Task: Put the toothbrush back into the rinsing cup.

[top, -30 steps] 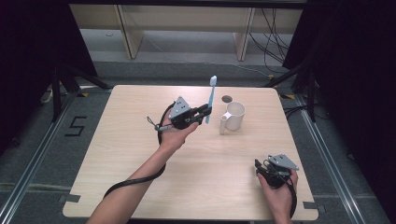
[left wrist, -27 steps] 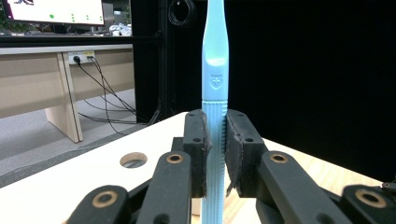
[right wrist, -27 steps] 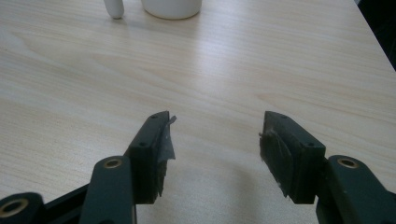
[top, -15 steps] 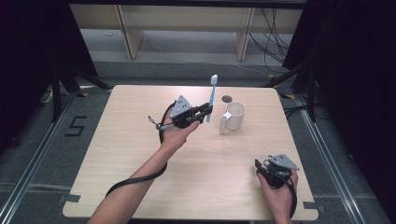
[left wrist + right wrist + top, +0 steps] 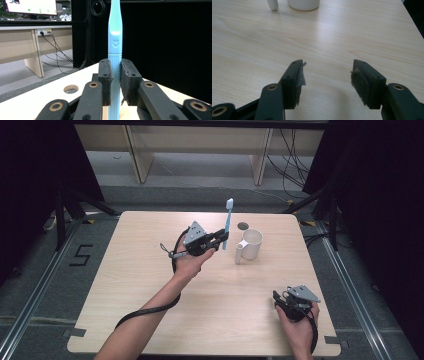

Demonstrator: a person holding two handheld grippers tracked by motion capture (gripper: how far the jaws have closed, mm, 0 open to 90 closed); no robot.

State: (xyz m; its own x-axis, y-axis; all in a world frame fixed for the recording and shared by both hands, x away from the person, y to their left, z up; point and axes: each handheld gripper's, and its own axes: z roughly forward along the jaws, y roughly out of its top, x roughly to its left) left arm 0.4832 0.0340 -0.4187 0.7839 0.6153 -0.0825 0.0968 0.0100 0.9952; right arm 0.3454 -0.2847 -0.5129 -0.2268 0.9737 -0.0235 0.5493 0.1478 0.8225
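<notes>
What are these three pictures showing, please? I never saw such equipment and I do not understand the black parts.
A person sits at a wooden table and holds a hand-operated gripper in each hand. The high view looks down from above. The other two pictures come from cameras riding on the grippers, so the black parts are each gripper's own jaws. The left gripper is shut on a light blue toothbrush, held upright. The right gripper is open, holding nothing, low over the table near the person. A white mug stands on the table beside the toothbrush.

light blue toothbrush (image 5: 228,222), white mug (image 5: 250,245)
</notes>
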